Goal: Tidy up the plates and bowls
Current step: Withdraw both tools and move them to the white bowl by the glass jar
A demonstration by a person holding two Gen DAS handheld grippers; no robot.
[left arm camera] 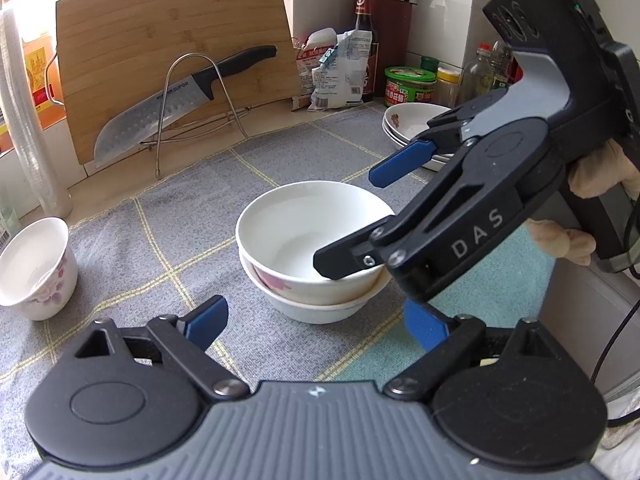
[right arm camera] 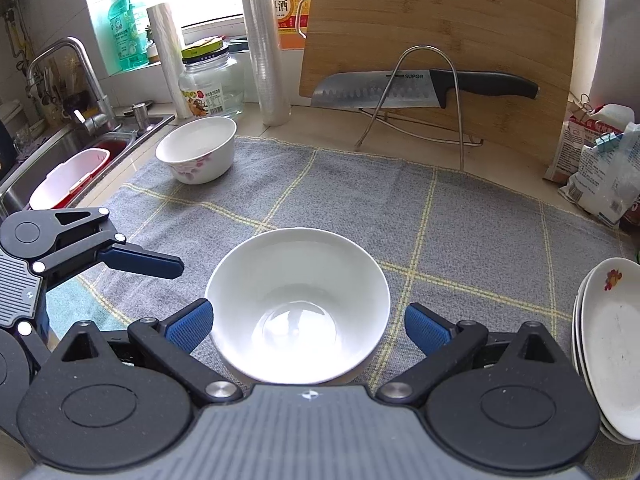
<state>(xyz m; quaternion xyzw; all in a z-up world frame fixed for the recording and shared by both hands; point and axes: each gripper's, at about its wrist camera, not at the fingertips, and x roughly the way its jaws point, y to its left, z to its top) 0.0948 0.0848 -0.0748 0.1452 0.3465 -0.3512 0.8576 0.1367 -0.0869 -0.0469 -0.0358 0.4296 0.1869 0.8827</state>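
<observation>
Two white bowls [left arm camera: 308, 280] sit nested on the grey checked cloth [left arm camera: 180, 216], the upper one [right arm camera: 298, 304] empty. My right gripper [right arm camera: 308, 328] is open, with its blue pads [right arm camera: 428, 330] on either side of the upper bowl's rim and not pressing it. In the left wrist view, the right gripper [left arm camera: 347, 221] hangs over the stack from the right in a gloved hand. My left gripper [left arm camera: 316, 322] is open with nothing between its fingers, just short of the stack. A floral bowl [right arm camera: 198, 152] stands alone at the cloth's far left corner. Stacked plates [right arm camera: 612, 344] lie to the right.
A bamboo cutting board [right arm camera: 440, 32] and a knife [right arm camera: 400, 88] rest on a wire rack behind the cloth. A sink [right arm camera: 60, 168] with a tap lies far left. A glass jar [right arm camera: 212, 88], a sleeve of plastic cups [right arm camera: 268, 40], food bags [left arm camera: 340, 72] and bottles line the back.
</observation>
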